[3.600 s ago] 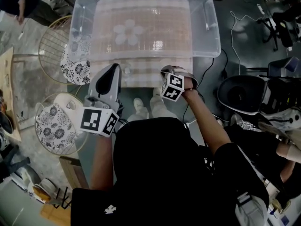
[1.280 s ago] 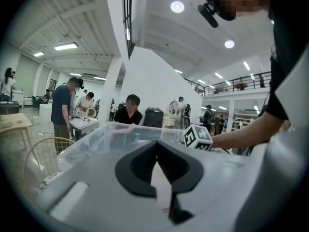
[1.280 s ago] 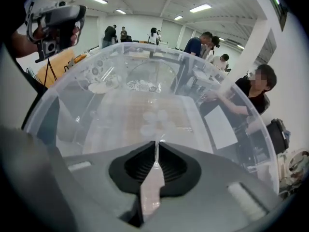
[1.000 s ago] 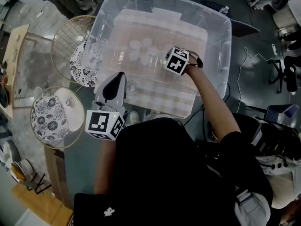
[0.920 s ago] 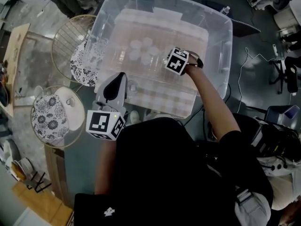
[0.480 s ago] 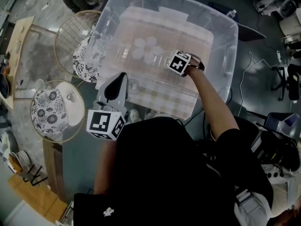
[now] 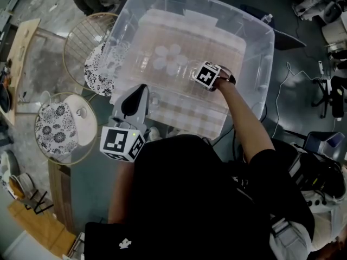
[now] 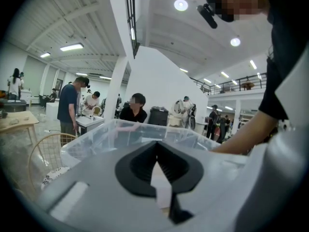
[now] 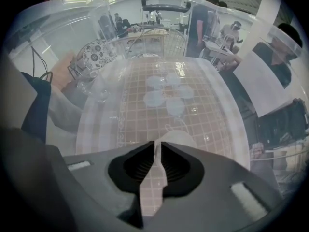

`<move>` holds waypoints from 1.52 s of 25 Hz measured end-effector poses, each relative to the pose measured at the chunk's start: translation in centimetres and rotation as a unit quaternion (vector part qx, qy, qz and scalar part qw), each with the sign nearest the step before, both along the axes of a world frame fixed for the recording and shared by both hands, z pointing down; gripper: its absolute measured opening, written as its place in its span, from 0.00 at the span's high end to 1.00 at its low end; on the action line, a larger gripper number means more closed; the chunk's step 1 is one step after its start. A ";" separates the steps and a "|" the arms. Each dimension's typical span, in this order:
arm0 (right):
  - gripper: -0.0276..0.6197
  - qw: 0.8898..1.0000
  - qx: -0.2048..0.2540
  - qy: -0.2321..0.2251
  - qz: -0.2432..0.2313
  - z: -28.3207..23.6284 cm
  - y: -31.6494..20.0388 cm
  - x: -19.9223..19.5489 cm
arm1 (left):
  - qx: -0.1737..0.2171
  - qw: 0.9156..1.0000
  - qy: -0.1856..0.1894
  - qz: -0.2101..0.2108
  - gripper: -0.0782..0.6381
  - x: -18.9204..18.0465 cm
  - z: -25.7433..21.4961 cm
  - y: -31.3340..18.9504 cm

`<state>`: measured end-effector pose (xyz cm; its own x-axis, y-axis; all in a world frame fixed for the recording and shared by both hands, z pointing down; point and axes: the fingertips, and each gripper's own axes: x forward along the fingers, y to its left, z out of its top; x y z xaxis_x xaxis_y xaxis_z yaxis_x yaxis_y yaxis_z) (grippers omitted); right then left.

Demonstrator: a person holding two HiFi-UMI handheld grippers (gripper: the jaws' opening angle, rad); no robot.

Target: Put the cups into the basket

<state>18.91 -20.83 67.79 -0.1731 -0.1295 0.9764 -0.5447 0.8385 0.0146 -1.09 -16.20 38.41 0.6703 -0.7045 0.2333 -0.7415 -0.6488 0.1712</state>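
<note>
My right gripper (image 9: 158, 148), low inside the bin (image 7: 254, 64), pinches a clear cup (image 9: 178, 139) by its rim, jaws just starting to open; left gripper (image 8: 155, 148) closed, empty, outside.

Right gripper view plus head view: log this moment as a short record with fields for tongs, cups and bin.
right tongs: inside the clear plastic bin, shut on a clear cup's wall
left tongs: shut, empty, outside the bin, by its near wall
other cups: clustered on the bin's checked liner
wire baskets: two, left of the bin
</note>
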 end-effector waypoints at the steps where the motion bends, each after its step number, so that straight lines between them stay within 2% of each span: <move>1: 0.88 1.000 -0.002 -0.003 0.002 -0.1 0.0 -0.1 | 0.001 1.000 0.003 0.002 0.88 0.1 -0.1 0.0; 4: 0.81 1.000 -0.010 -0.003 0.003 -0.2 0.3 0.0 | 0.004 1.000 0.005 0.008 0.88 0.3 -0.3 0.0; 15: 0.80 1.000 0.011 0.014 0.022 -5.0 0.4 1.8 | 0.010 1.000 0.019 0.023 0.88 0.0 -0.9 -0.2; 19: 0.80 0.999 0.005 -0.019 0.033 -7.4 1.4 0.8 | 0.011 0.999 0.023 0.031 0.88 0.1 -1.0 -0.2; 24: 0.82 0.995 0.059 -0.073 0.021 -12.1 1.0 -1.8 | 0.007 0.999 0.022 0.031 0.88 -0.2 -1.1 -0.2; 28: 0.87 0.987 0.106 -0.116 0.018 -16.6 1.2 -3.7 | 0.009 0.999 0.028 0.037 0.88 -0.5 -1.4 -0.1; 32: 0.93 0.974 0.174 -0.145 0.022 -21.2 1.3 -5.3 | 0.011 0.999 0.030 0.040 0.88 -0.9 -1.6 0.0; 36: 0.95 0.955 0.238 -0.175 0.022 -25.6 1.8 -7.3 | 0.009 0.999 0.035 0.040 0.88 -1.7 -1.6 0.2; 38: 0.95 0.940 0.271 -0.207 0.027 -27.9 2.1 -8.6 | 0.008 0.998 0.037 0.040 0.88 -2.2 -1.6 0.4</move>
<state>10.32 -18.70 39.93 -0.5030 -0.6074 0.6148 -0.6391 0.7403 0.2085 -3.28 -15.80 36.86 0.7393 -0.6517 0.1696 -0.6732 -0.7084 0.2120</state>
